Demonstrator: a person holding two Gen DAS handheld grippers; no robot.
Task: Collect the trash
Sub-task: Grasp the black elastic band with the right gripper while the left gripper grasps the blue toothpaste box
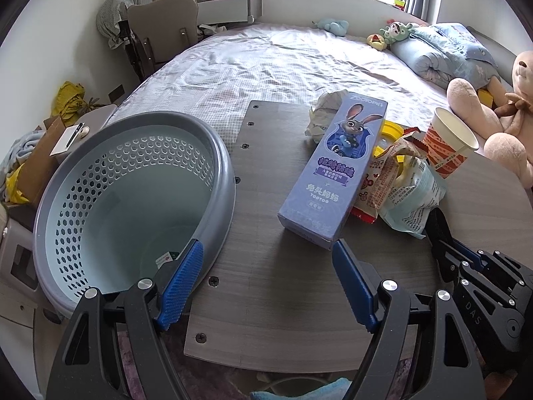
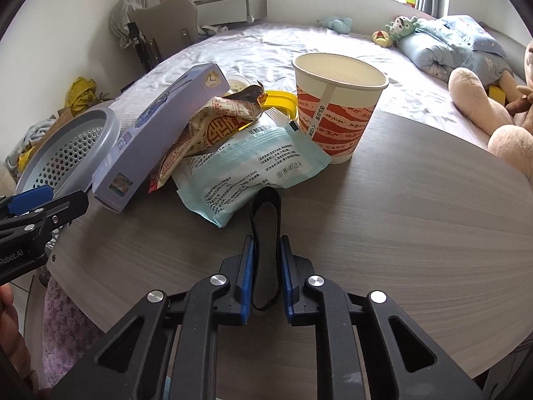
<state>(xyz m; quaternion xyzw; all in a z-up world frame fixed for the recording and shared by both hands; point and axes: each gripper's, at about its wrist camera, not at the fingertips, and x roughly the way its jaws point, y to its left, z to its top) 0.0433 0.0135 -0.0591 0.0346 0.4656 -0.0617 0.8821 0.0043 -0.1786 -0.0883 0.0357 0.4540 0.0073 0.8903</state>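
Note:
On the round grey table (image 1: 283, 283) lies a heap of trash: a purple rabbit box (image 1: 336, 166), a crumpled paper (image 1: 323, 113), a yellow lid (image 1: 393, 133), a snack wrapper (image 2: 213, 123), a pale blue packet (image 2: 253, 166) and a red-and-white paper cup (image 2: 336, 106). My right gripper (image 2: 266, 243) is shut on a black elastic band (image 2: 266, 200), whose loop reaches up to the blue packet. My left gripper (image 1: 266, 246) hangs open over the table's near edge, between the box and the grey trash basket (image 1: 220, 166). The basket holds a small scrap at its bottom.
A bed (image 1: 283, 56) with a white sheet lies behind the table, with a rolled blue quilt (image 1: 433, 56) and small toys. A large pink plush toy (image 1: 493, 123) leans at the table's right edge. A chair (image 1: 163, 30) and cluttered boxes (image 1: 43, 160) stand at left.

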